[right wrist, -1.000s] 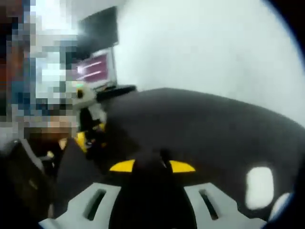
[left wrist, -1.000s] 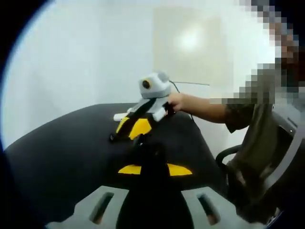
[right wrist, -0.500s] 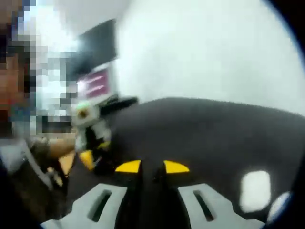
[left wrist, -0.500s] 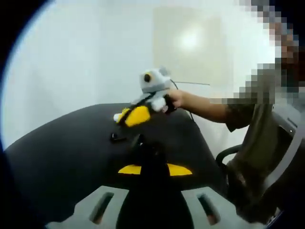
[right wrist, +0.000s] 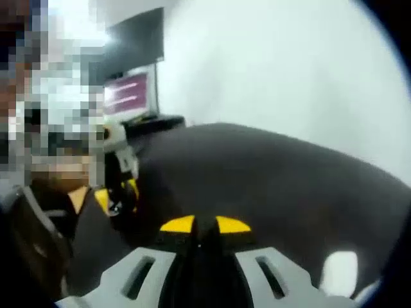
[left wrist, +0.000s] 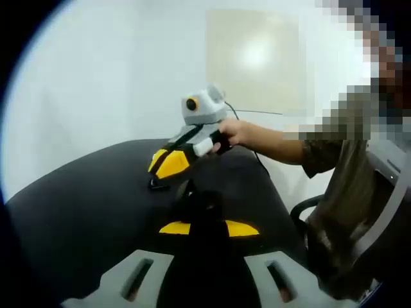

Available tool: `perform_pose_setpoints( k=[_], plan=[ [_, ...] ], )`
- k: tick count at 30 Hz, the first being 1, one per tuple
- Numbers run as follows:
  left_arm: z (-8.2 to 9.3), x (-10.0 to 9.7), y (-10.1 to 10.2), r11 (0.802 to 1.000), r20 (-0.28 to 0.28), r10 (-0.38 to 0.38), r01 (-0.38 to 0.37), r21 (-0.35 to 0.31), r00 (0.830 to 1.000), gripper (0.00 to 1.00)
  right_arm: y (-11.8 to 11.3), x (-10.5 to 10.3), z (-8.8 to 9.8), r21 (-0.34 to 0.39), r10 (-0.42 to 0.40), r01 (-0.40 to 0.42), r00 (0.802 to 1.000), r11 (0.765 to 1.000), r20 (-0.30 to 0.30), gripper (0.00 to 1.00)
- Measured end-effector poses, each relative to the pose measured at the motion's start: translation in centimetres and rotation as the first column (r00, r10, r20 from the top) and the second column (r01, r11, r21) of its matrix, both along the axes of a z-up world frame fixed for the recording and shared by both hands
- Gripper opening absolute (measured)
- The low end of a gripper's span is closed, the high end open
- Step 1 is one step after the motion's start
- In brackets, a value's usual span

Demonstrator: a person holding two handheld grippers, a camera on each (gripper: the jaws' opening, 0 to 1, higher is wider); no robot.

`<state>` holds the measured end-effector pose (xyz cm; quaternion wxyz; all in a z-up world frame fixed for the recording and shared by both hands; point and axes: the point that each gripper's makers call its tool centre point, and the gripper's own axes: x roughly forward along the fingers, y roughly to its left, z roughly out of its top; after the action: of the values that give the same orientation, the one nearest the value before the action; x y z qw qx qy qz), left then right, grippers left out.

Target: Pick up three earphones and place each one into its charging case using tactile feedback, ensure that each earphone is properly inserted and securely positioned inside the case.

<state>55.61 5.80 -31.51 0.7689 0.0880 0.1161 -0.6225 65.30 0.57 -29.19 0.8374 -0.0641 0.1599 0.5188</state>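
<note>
In the left gripper view my left gripper [left wrist: 208, 226] holds its yellow-tipped jaws apart on a black lump, apparently a charging case [left wrist: 196, 200], over the black table [left wrist: 77, 212]. A small black earphone [left wrist: 157, 186] lies on the table beyond it. A hand carries my right gripper [left wrist: 168, 164] just above and right of that earphone, jaws together. In the right gripper view my right gripper [right wrist: 205, 226] has its yellow tips almost touching, and nothing shows between them. The left gripper [right wrist: 117, 194] appears at the left there.
A person in a chair [left wrist: 385, 212] sits along the table's right edge. A monitor [right wrist: 128, 96] stands at the table's far end. A pale patch [right wrist: 339, 273] lies on the table near my right gripper. White wall lies behind.
My right gripper rose off the table, leaving the small black earphone there, then dipped back toward it. Its jaw tips have drawn closer together. The left gripper has held still.
</note>
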Motion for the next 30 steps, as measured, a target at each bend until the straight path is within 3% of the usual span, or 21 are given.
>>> perform_pose_setpoints(
  k=[3,6,11,14,16,20,25,30],
  plan=[
    [0.0,0.0,0.0,1.0,0.0,0.0,0.0,0.0,1.0,0.15,-0.4,0.3,-0.8,-0.029,-0.012,0.011,1.0,1.0,-0.026,0.15],
    [0.0,-0.1,0.0,1.0,0.0,-0.001,0.001,0.0,1.0,0.15,-0.4,-0.1,-1.9,-0.096,0.0,-0.001,1.0,0.995,-0.013,0.16],
    [0.0,0.0,0.0,1.0,0.002,0.0,0.0,0.001,1.0,0.15,1.1,-2.5,-1.0,-0.079,0.105,-0.102,0.994,0.992,0.026,0.15],
    [0.0,-0.1,0.0,1.0,0.003,0.001,-0.001,0.001,1.0,0.15,1.4,-3.3,-1.3,-0.148,0.152,-0.142,0.987,0.979,0.055,0.15],
    [0.0,-0.1,0.0,1.0,0.005,0.001,-0.001,0.001,1.0,0.15,1.2,-3.5,-1.1,-0.139,0.153,-0.144,0.987,0.98,0.057,0.15],
    [0.0,-0.1,0.0,1.0,0.007,0.001,-0.001,0.002,1.0,0.15,0.2,-2.4,0.2,-0.044,0.085,-0.083,0.996,0.996,0.036,0.15],
    [0.0,0.0,0.0,1.0,0.005,0.002,-0.002,0.002,1.0,0.15,0.3,-1.0,-0.2,-0.039,0.055,-0.055,0.998,0.998,0.007,0.17],
    [0.0,0.0,0.0,1.0,0.005,0.002,-0.002,0.001,1.0,0.15,2.3,-1.8,-1.5,-0.157,0.158,-0.161,0.987,0.974,-0.028,0.2]
  ],
)
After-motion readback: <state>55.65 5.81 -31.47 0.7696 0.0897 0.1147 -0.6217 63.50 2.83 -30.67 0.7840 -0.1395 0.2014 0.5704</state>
